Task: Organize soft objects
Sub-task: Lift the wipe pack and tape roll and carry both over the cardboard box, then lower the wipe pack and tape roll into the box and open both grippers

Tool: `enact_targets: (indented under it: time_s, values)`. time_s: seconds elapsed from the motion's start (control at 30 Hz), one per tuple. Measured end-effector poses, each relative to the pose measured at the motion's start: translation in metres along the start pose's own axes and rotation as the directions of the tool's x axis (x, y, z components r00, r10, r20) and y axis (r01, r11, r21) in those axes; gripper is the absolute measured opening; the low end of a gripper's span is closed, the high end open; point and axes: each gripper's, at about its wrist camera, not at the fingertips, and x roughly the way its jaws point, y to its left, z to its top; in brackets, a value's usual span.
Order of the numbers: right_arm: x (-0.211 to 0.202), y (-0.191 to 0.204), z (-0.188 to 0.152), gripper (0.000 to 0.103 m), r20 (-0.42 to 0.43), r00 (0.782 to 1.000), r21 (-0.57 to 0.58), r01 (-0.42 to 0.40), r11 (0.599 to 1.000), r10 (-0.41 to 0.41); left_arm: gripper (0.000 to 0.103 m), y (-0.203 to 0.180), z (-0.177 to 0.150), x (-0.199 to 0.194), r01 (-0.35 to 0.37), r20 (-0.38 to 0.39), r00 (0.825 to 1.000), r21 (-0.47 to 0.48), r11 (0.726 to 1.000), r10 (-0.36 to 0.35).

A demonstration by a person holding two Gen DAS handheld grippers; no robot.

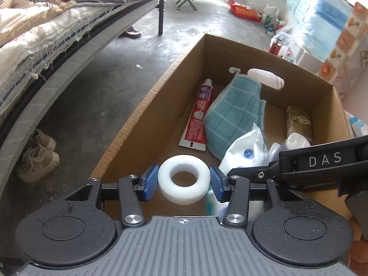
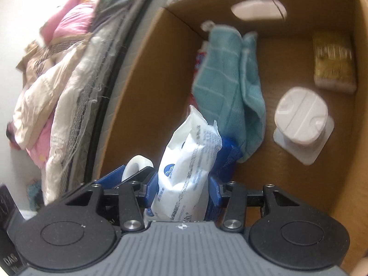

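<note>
My left gripper is shut on a white tape roll, its blue pads pressing both sides just above the near end of a cardboard box. The right gripper is shut on a white wipes pack with blue print, held over the box. That pack shows beside the tape roll in the left wrist view. Inside the box lie a teal checked cloth, a red toothpaste tube, a gold packet and a white round-lidded container.
A bed with piled bedding runs along the box's left side, with beige shoes under its edge. Bare concrete floor lies between bed and box. Bags, bottles and a folding stool clutter the far end of the room.
</note>
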Motion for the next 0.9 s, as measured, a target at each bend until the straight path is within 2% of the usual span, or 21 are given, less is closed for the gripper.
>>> enact_targets:
  time_s: [0.1, 0.4, 0.77, 0.9]
  values:
    - [0.003, -0.007, 0.002, 0.050, 0.000, 1.000, 0.022, -0.012, 1.000, 0.012, 0.048, 0.004, 0.002, 0.008, -0.022, -0.019, 1.000, -0.020, 1.000, 0.021]
    - [0.002, -0.005, 0.004, 0.050, 0.003, 1.000, 0.012, 0.006, 1.000, -0.006, 0.050, 0.014, 0.002, 0.010, -0.071, 0.017, 0.997, -0.036, 0.997, 0.071]
    - [0.000, 0.000, 0.005, 0.051, 0.009, 1.000, 0.001, 0.024, 1.000, -0.024, 0.053, 0.014, -0.001, 0.002, -0.022, 0.027, 0.999, -0.068, 0.997, 0.024]
    - [-0.007, 0.002, 0.003, 0.055, 0.033, 0.999, -0.006, 0.025, 1.000, -0.025, 0.054, 0.010, -0.004, 0.005, 0.025, -0.011, 1.000, -0.064, 0.998, -0.025]
